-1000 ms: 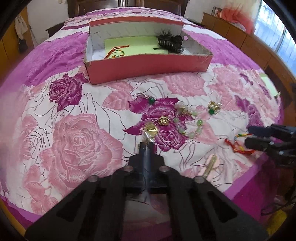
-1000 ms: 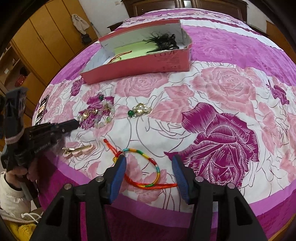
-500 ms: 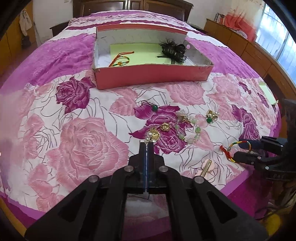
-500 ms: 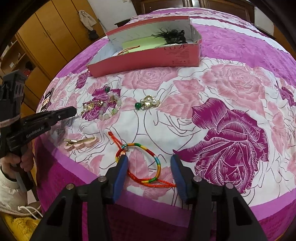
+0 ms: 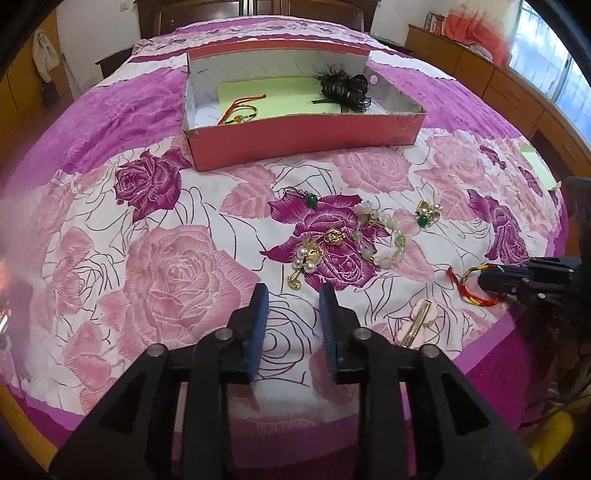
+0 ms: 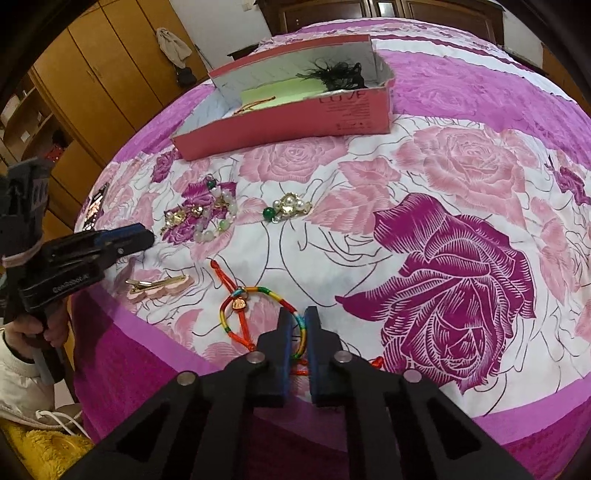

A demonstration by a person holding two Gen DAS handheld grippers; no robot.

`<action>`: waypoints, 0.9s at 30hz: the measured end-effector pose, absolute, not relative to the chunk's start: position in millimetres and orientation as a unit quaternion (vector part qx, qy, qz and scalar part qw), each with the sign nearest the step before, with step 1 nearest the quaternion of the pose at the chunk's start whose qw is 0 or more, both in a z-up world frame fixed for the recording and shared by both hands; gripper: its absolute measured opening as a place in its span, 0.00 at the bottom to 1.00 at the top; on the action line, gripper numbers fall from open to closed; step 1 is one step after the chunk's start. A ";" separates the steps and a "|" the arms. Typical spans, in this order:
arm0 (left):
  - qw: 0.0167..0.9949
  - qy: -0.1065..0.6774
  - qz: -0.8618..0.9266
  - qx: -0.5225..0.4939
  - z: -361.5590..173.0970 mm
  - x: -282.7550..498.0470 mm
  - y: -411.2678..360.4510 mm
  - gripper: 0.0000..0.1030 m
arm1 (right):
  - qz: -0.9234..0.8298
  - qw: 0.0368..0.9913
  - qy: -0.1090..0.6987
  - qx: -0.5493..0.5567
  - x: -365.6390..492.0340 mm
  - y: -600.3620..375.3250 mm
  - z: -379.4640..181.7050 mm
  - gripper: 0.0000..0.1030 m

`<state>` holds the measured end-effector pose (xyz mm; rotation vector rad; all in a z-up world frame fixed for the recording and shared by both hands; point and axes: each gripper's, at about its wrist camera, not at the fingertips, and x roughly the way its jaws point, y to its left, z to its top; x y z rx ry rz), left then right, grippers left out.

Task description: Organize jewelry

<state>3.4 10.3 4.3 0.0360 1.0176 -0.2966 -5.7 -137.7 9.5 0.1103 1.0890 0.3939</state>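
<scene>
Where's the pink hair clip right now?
The pink hair clip lies near the bed's front edge, between the left gripper and the rainbow cord bracelet.

We're in a home bedroom: a bed (image 5: 155, 258) under a rose-print cover, wooden wardrobes (image 6: 96, 85) along the wall, a dark headboard (image 5: 258, 9), a window (image 5: 554, 66).

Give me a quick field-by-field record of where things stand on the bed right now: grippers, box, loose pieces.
left gripper: fingers opening, nothing between them
right gripper: shut on rainbow cord bracelet
box: red, open, on the bedspread
in box: black hair clip, one cord bracelet
loose on bed: bead bracelet, pearl-and-gold earrings, green-stone earring, pink hair clip
</scene>
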 end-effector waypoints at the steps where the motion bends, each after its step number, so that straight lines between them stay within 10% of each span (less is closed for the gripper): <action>1: 0.863 0.485 -0.143 0.016 4.1 4.6 9.3 0.19 | 0.187 0.837 0.512 0.053 -6.2 -137.9 10.8 0.07; 27: 0.868 0.470 -0.162 -0.017 -0.3 17.4 3.9 0.02 | 0.200 0.856 0.473 0.056 -13.9 -137.7 31.5 0.05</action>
